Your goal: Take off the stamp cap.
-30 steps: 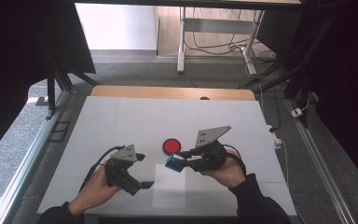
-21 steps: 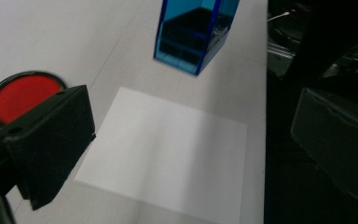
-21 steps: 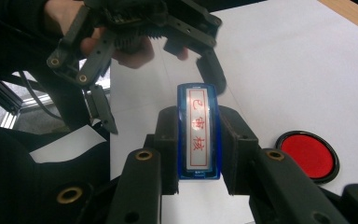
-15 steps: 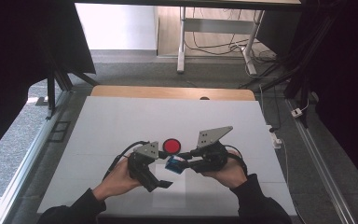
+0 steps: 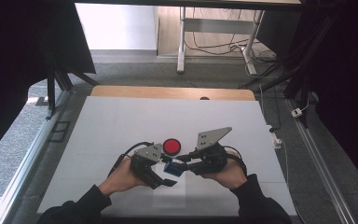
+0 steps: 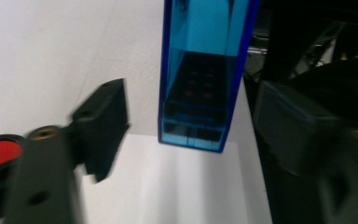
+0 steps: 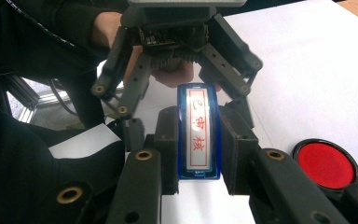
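The white table point(image 5: 121, 121) carries everything, and both of the person's hands work close together near the middle of its near edge. The right gripper point(image 5: 181, 166) is clamped on a slim blue stamp point(image 7: 198, 133): its two black pads press the stamp's long sides, and the white face with red characters looks up at the camera on that gripper. The left gripper point(image 5: 168, 179) has come in from the left and faces it; its jaws have just been closing, with the stamp's clear blue end point(image 6: 200, 70) between them, yet a gap shows on either side, so they are not pressing it. A round red ink pad point(image 5: 171, 146) sits on the table just beyond the two grippers, toward the far edge.
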Available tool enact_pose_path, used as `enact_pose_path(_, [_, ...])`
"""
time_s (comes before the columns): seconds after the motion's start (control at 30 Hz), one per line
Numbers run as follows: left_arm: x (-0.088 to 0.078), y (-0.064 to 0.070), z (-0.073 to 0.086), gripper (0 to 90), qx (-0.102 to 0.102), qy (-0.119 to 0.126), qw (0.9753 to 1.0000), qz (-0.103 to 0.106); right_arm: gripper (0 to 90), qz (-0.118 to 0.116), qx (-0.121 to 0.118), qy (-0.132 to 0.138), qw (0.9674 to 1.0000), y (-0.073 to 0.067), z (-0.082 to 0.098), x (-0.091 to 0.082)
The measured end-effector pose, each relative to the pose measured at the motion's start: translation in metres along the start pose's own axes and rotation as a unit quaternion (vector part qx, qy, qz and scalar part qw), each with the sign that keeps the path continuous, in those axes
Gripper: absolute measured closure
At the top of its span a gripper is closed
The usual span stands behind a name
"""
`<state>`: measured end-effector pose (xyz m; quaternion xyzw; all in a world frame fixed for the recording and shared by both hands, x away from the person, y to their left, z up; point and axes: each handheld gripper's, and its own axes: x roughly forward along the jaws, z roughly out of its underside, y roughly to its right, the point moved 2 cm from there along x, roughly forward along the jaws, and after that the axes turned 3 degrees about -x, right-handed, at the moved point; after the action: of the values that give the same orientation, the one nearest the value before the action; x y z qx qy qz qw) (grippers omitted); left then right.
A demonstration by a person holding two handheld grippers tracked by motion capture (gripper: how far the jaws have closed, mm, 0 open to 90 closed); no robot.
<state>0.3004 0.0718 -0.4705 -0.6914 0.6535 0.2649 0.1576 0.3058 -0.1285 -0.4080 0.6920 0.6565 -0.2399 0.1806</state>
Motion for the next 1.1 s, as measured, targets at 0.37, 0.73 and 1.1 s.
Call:
enact_pose_path(0.37, [-0.006,-0.003,0.003,57.9,0.002,0.017,0.9994,0.032,71.6,-0.004,-0.003,0.001,1.0000,-0.001,0.000,-0.001])
enact_pose_path(0.73, [-0.009,-0.003,0.004,66.4,-0.001,0.032,0.9984,0.047,71.6,-0.015,-0.007,0.006,0.9998,-0.002,-0.002,-0.003])
enact_pose_path(1.1, [-0.011,0.002,0.005,68.9,0.022,0.043,0.9973,0.056,71.7,-0.037,-0.001,0.021,0.9991,-0.003,-0.002,-0.004])
